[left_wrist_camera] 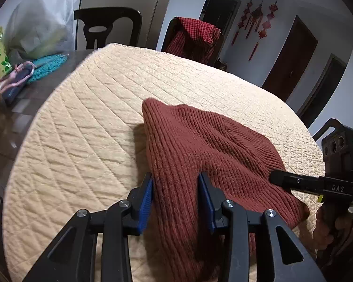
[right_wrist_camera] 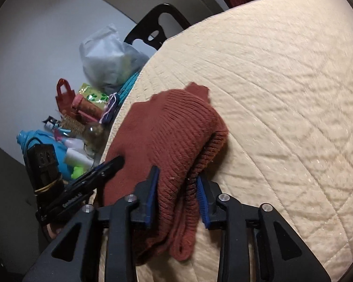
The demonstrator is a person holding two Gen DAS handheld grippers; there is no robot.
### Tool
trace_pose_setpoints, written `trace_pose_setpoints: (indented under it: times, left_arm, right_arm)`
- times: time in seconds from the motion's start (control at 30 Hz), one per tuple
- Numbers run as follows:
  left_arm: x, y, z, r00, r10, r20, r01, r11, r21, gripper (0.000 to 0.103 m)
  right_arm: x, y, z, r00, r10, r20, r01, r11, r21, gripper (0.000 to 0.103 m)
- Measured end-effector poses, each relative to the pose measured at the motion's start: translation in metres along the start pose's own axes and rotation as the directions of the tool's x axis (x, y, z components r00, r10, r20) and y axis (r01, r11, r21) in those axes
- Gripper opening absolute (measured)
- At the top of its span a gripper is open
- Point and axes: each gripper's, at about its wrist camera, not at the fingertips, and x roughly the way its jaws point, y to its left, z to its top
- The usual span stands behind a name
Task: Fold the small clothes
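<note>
Around you: pale grey walls (left_wrist_camera: 190,4), two dark doors (left_wrist_camera: 291,63) on the right, red knot ornaments (left_wrist_camera: 256,21) hung between doorways. Black chair (left_wrist_camera: 108,25) behind the quilted cream surface (left_wrist_camera: 82,127); second chair draped in red checked cloth (left_wrist_camera: 195,37). Ceiling light glare upper right.

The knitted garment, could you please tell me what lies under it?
The knitted garment rests on the quilted cream cover, which shows all around it. Whatever sits beneath the cover there is hidden.

Rust-red ribbed knit (left_wrist_camera: 200,145) on cream diamond-quilted cover (left_wrist_camera: 82,129); blue-padded black tools.
</note>
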Motion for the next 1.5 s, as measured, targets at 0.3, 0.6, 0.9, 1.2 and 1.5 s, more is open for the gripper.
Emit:
trace_pose_setpoints:
  times: [0.3, 0.6, 0.9, 1.2, 1.5]
  left_arm:
    - [-0.017, -0.02, 0.007, 0.996, 0.048, 0.075, -0.054, 0.995, 0.078, 0.041]
    - [-0.013, -0.024, 0.0, 0.989, 0.135, 0.062, -0.142, 0.981, 0.13, 0.04]
    - [-0.034, -0.033, -0.032, 0.986, 0.155, 0.063, -0.162, 0.976, 0.142, 0.04]
    - [-0.028, -0.033, -0.038, 0.983, 0.174, 0.062, -0.181, 0.974, 0.135, 0.042]
    - [-0.036, -0.033, -0.05, 0.982, 0.181, 0.049, -0.186, 0.975, 0.12, 0.042]
  right_arm:
    - [-0.018, 0.041, 0.011, 0.987, -0.12, 0.109, 0.139, 0.971, -0.192, 0.033]
    - [-0.004, 0.048, 0.007, 0.978, -0.195, 0.073, 0.208, 0.941, -0.266, 0.03]
    - [-0.008, 0.074, -0.04, 0.972, -0.229, 0.052, 0.228, 0.872, -0.432, 0.015]
    - [-0.006, 0.069, -0.04, 0.968, -0.241, 0.063, 0.246, 0.877, -0.413, 0.014]
    - [-0.017, 0.068, -0.054, 0.963, -0.26, 0.073, 0.267, 0.869, -0.418, 0.015]
